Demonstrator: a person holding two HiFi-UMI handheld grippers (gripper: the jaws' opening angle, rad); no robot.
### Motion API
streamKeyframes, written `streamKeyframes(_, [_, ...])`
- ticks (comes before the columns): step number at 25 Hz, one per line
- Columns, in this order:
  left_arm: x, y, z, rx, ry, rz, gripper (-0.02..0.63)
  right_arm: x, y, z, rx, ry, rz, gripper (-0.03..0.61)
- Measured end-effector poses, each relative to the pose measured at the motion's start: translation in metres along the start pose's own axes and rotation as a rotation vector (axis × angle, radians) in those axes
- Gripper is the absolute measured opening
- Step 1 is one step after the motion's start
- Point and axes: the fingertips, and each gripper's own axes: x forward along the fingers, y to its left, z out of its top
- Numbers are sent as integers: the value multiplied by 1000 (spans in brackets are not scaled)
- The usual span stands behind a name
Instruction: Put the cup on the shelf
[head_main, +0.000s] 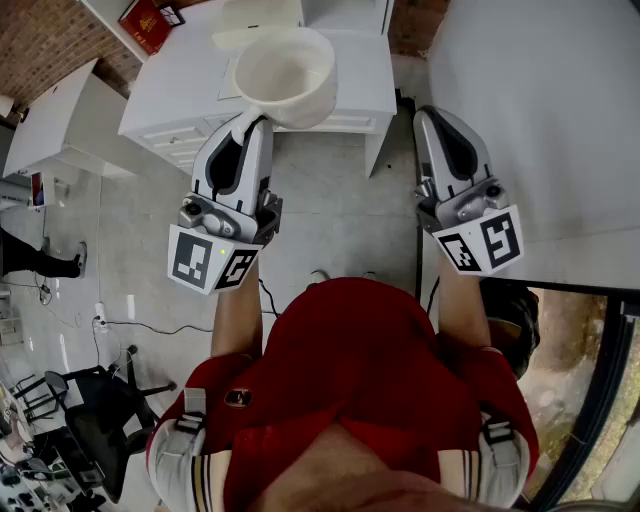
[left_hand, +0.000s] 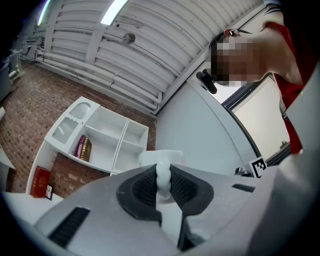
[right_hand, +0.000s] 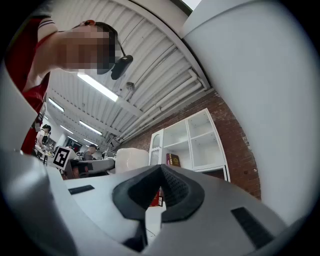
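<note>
one white cup (head_main: 285, 75) is hanging in mid-air at the head view's 12 o'clock, its handle (left_hand: 163, 176) being pinched between the jaws of the left gripper (head_main: 255, 120). one white shelf (left_hand: 102, 137) is sitting against a brick wall (left_hand: 30, 100), with two books (left_hand: 82, 148) standing in one lower compartment. a grey floor (head_main: 330, 210) is lying far below. both grippers are pointing slightly upward; the right gripper (head_main: 432, 112), at 1 o'clock, is carrying nothing, its jaws meeting at the tips.

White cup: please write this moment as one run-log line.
left gripper: shut on wide white cup | right gripper: shut, empty | white shelf unit: cup not yet placed
</note>
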Motion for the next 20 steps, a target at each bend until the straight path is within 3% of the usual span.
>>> streamKeyframes(20, [-35, 57, 10, -27, -24, -36, 44, 40, 52, -25, 20, 5, -38, -6])
